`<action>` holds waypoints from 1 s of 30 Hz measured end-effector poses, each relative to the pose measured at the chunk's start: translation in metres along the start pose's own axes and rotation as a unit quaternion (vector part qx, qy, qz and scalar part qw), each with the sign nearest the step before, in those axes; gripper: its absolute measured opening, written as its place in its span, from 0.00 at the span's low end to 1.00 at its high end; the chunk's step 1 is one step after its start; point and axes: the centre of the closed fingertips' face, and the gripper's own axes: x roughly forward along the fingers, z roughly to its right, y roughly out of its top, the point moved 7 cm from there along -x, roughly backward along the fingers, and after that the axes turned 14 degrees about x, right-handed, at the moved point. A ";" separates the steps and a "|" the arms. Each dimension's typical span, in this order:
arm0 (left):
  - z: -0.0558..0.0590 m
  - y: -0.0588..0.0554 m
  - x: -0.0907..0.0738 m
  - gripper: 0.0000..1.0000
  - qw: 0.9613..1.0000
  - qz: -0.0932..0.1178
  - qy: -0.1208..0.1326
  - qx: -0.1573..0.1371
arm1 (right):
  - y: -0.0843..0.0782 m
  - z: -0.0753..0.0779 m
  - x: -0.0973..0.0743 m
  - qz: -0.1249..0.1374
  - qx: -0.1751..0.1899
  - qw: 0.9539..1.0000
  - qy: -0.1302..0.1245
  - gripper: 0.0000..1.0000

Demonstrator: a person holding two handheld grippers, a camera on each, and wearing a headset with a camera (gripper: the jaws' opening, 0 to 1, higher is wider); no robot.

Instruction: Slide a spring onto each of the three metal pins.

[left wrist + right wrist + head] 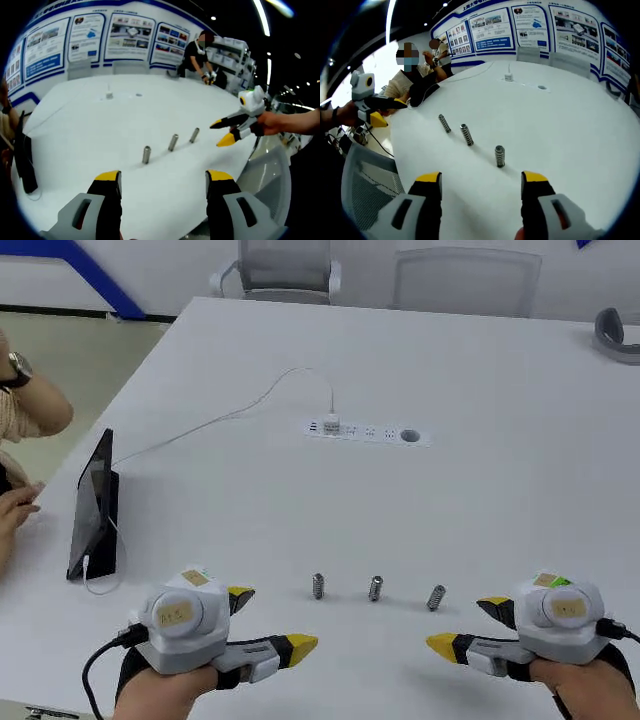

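Three short metal pins stand in a row near the table's front edge, each with a coiled spring around it: left pin, middle pin, right pin. They also show as a row in the left gripper view and in the right gripper view. My left gripper is open with nothing between its yellow-tipped fingers, a little left of and nearer than the pins. My right gripper is open too, just right of the right pin. Each gripper also shows from its own view: left, right.
A white power strip with a plugged cable lies mid-table. A dark tablet stands at the left edge. A person's hands rest at the far left. Grey chairs stand beyond the table. A headset lies far right.
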 end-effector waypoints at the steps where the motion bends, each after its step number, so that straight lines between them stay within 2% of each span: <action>1: -0.001 0.000 0.000 0.70 1.000 0.000 0.000 0.001 | 0.000 -0.001 -0.001 0.002 0.000 1.000 0.000 0.67; 4: -0.001 0.000 -0.001 0.70 1.000 -0.001 -0.001 0.003 | 0.001 -0.003 -0.006 0.015 0.002 1.000 -0.007 0.67; 8: -0.003 0.001 -0.001 0.70 1.000 -0.001 -0.003 0.007 | 0.000 -0.011 -0.013 0.034 0.019 0.999 0.003 0.70; 13: -0.005 0.004 0.000 0.71 1.000 0.002 -0.003 0.009 | -0.003 -0.017 -0.016 0.032 0.020 0.999 0.006 0.72; 20: -0.006 0.006 0.002 0.71 1.000 0.002 -0.007 0.013 | -0.005 -0.025 -0.023 0.050 0.030 0.998 0.010 0.77; 30: -0.013 0.006 0.002 0.73 1.000 0.005 -0.007 0.017 | -0.003 -0.025 -0.029 0.062 0.029 0.998 0.007 0.83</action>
